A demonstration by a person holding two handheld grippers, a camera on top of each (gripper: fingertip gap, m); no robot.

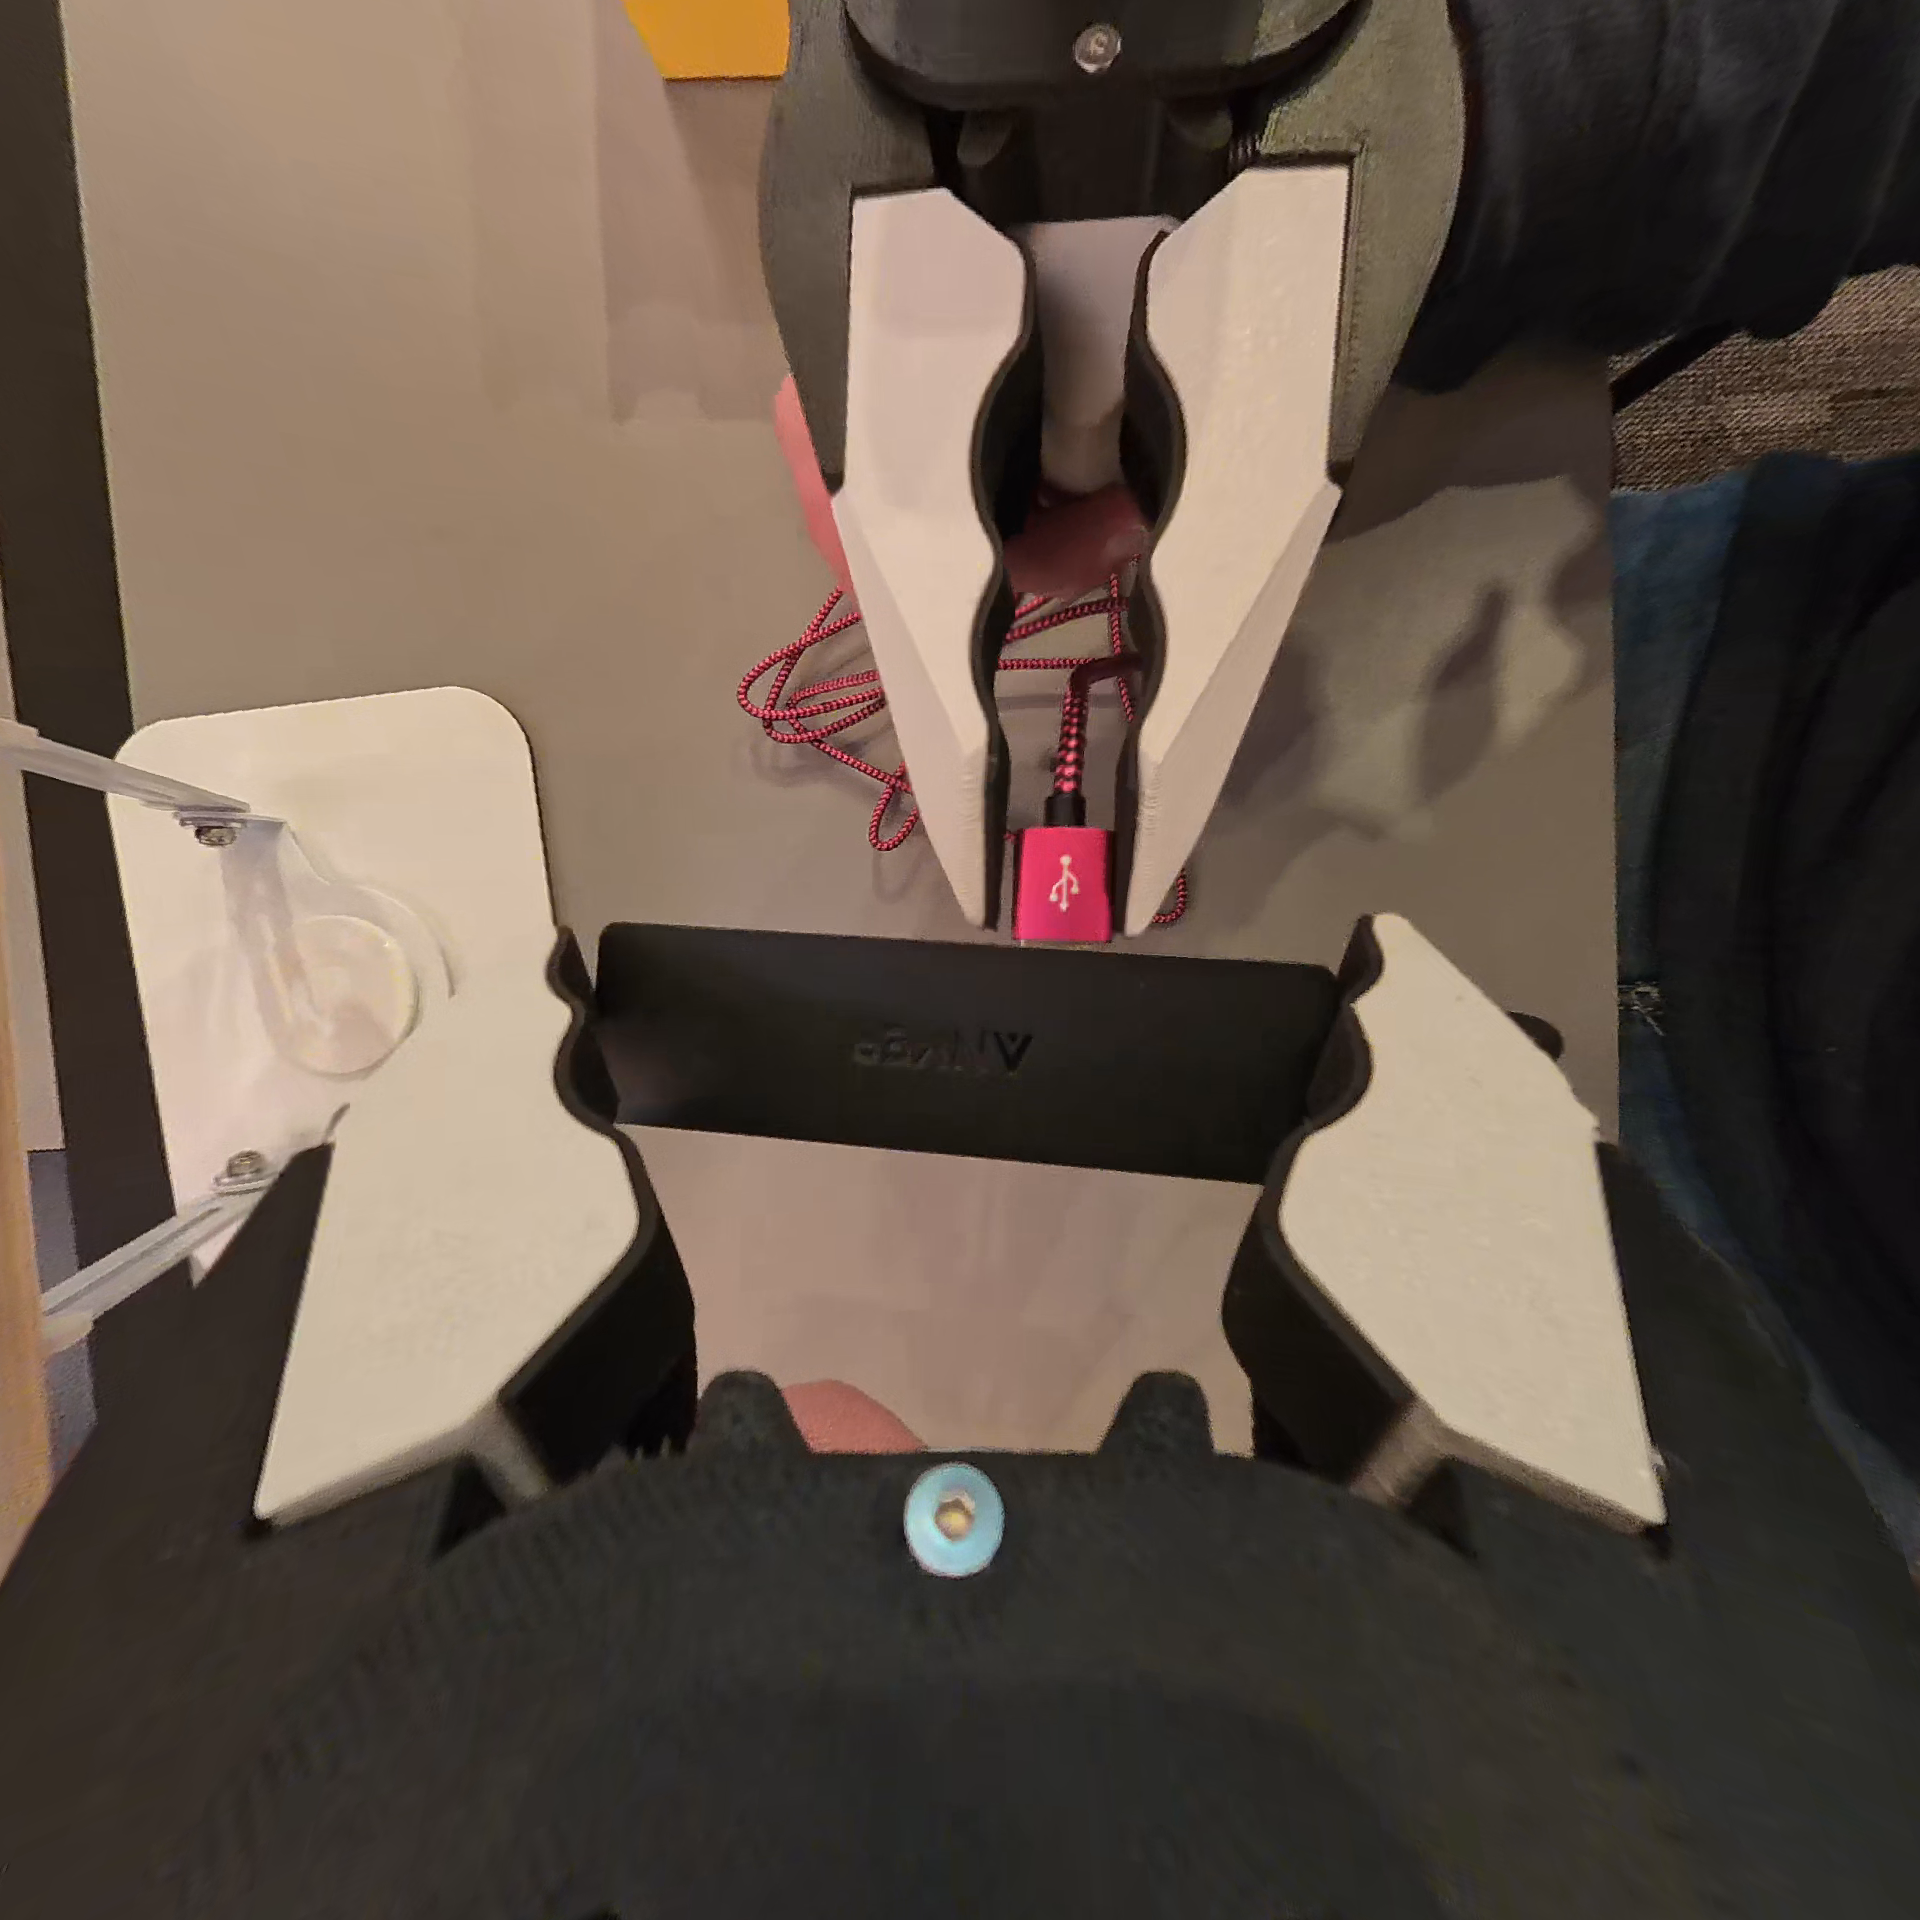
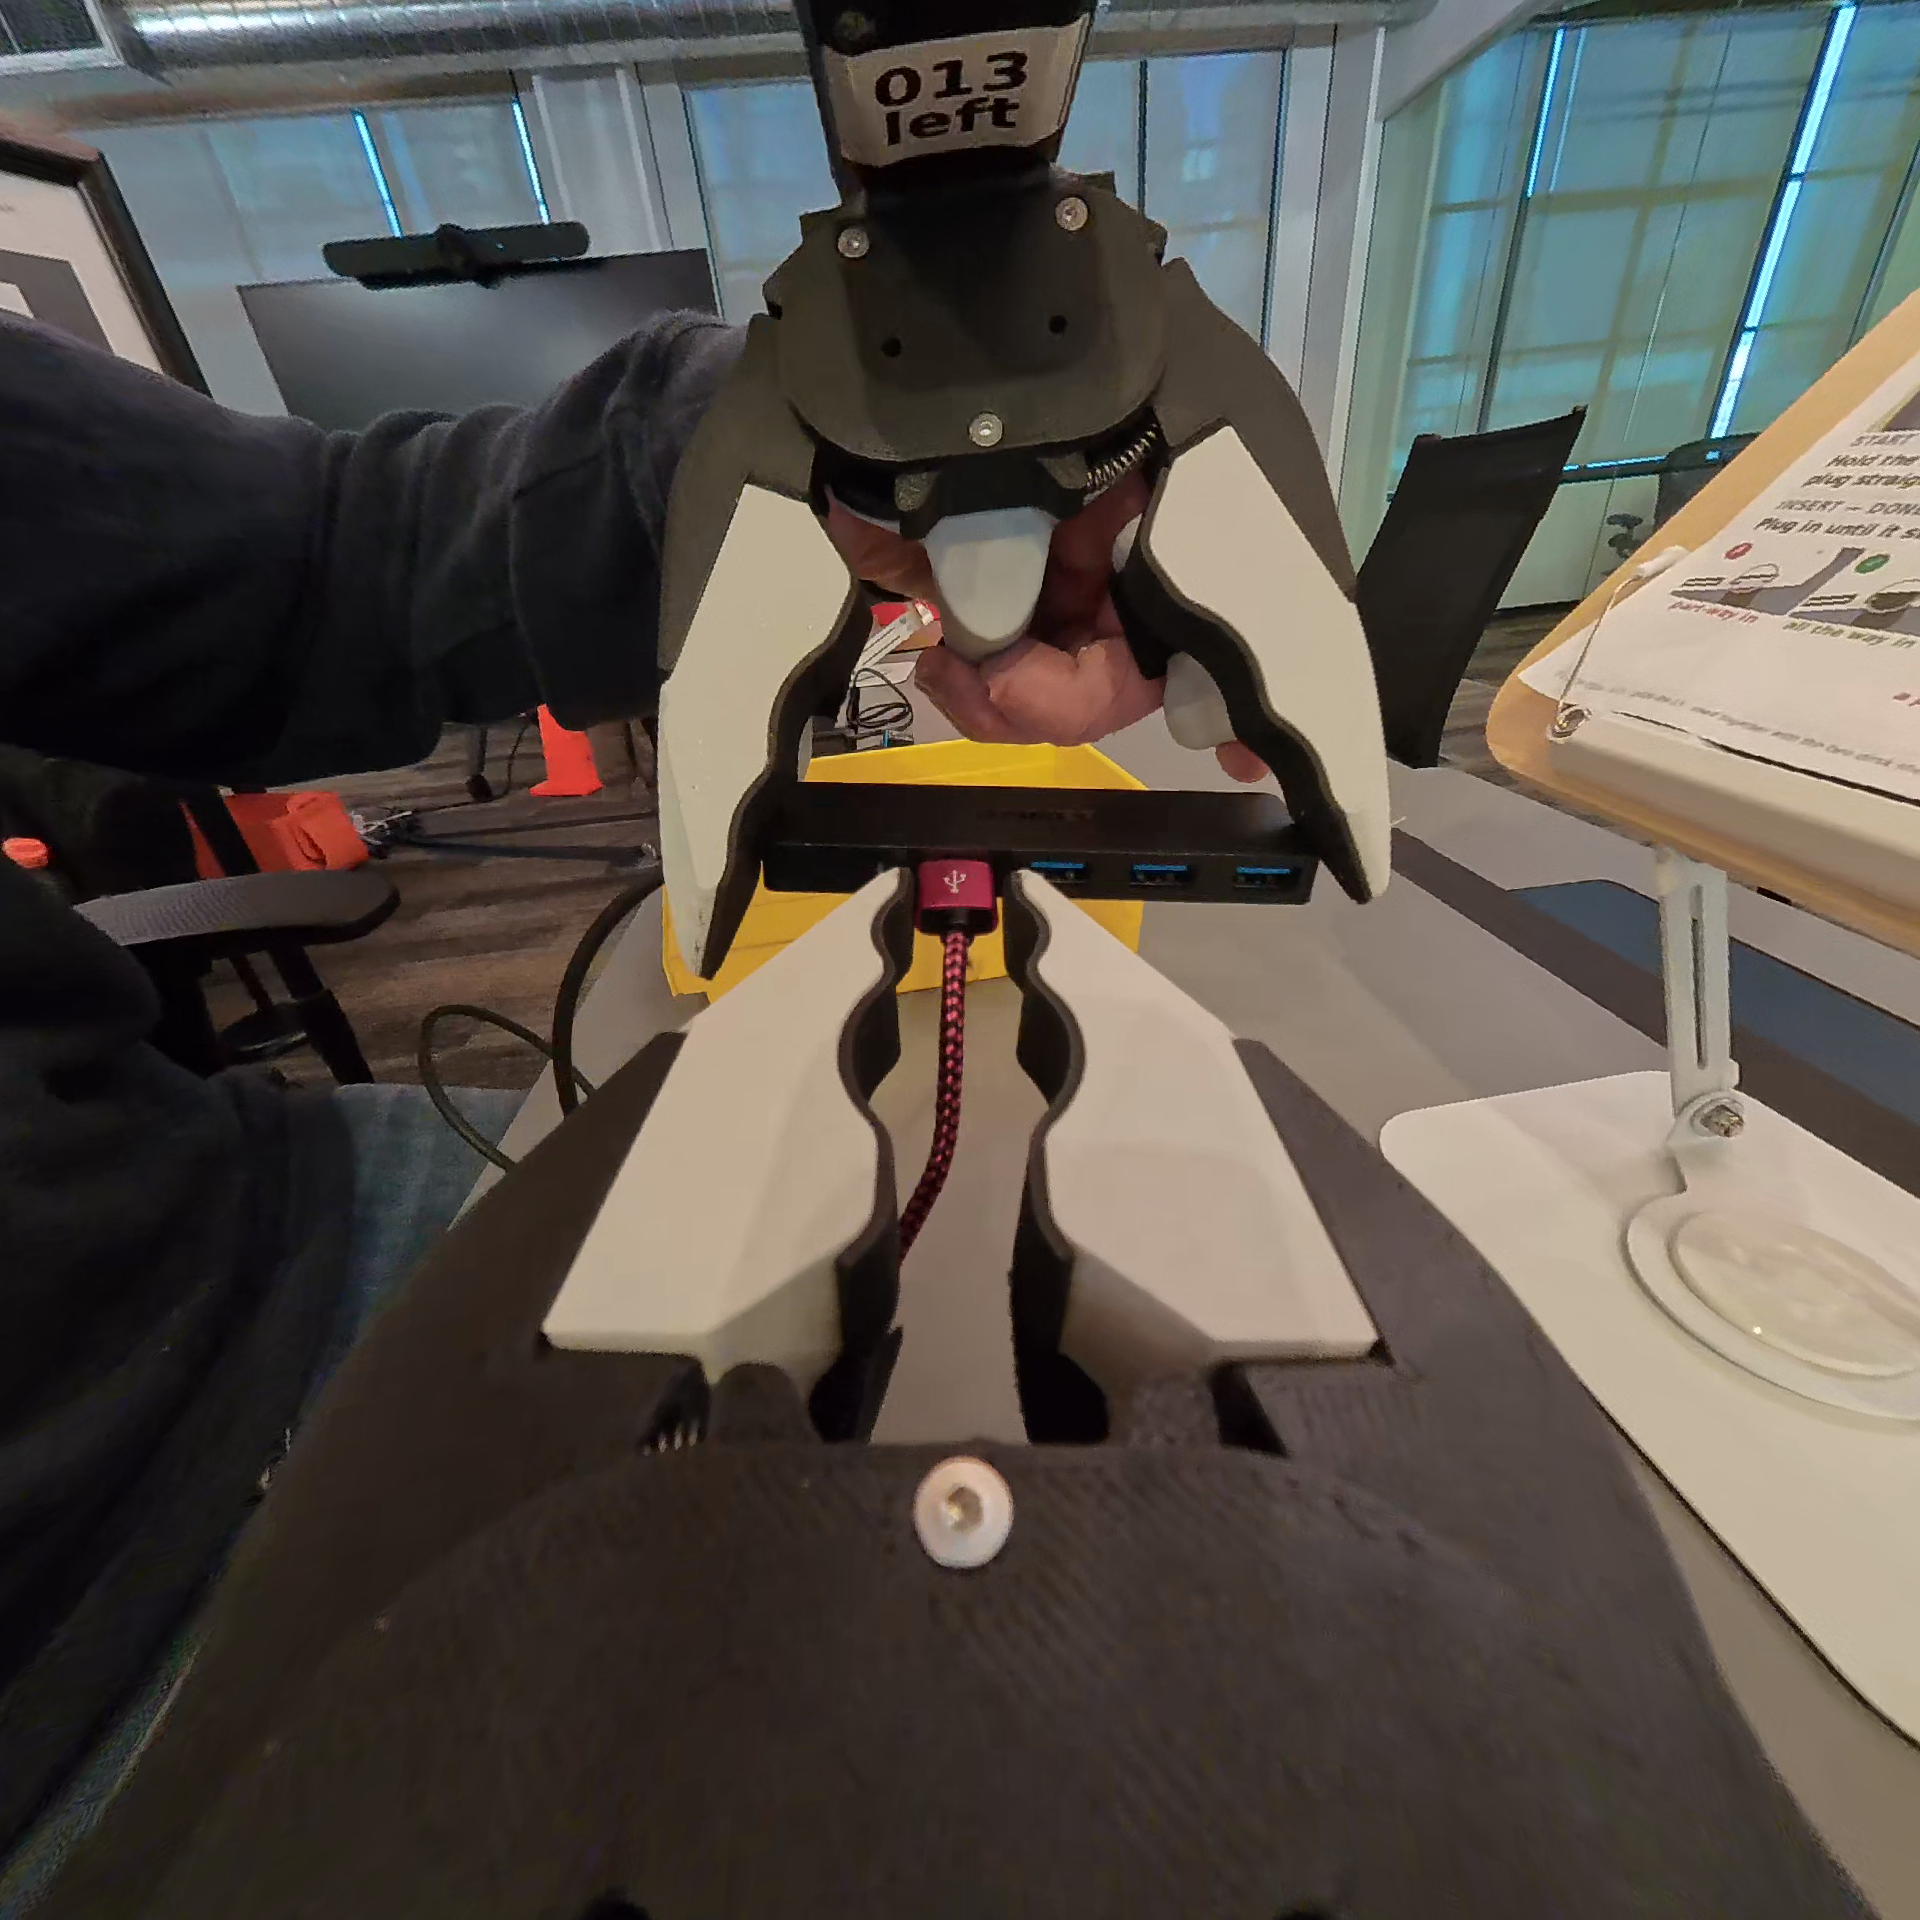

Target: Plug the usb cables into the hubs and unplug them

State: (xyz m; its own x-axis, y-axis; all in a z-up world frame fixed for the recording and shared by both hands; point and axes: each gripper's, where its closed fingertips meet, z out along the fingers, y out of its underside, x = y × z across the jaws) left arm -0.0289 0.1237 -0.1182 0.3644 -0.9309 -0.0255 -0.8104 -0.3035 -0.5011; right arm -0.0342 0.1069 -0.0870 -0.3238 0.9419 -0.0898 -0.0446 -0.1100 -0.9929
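My left gripper [image 1: 971,997] is shut across the ends of a black USB hub [image 1: 966,1049] and holds it sideways above the grey table. My right gripper [image 1: 1062,914] faces it from the far side, shut on the pink USB plug [image 1: 1065,883] of a pink-and-black braided cable [image 1: 821,707]. In the right wrist view the right gripper [image 2: 954,894] holds the plug [image 2: 954,885] in the left-most visible port of the hub [image 2: 1143,821]. Three blue ports to its right are empty. A thin sliver of metal shows between plug and hub. The left gripper [image 2: 1039,883] holds the hub.
A white stand base with a clear suction cup [image 1: 332,966] sits left of the hub; in the right wrist view [image 2: 1558,1195] it carries a wooden clipboard with a printed sheet [image 2: 1766,644]. A yellow bin [image 2: 1039,925] stands behind the hub. Dark sleeves and office chairs lie beyond.
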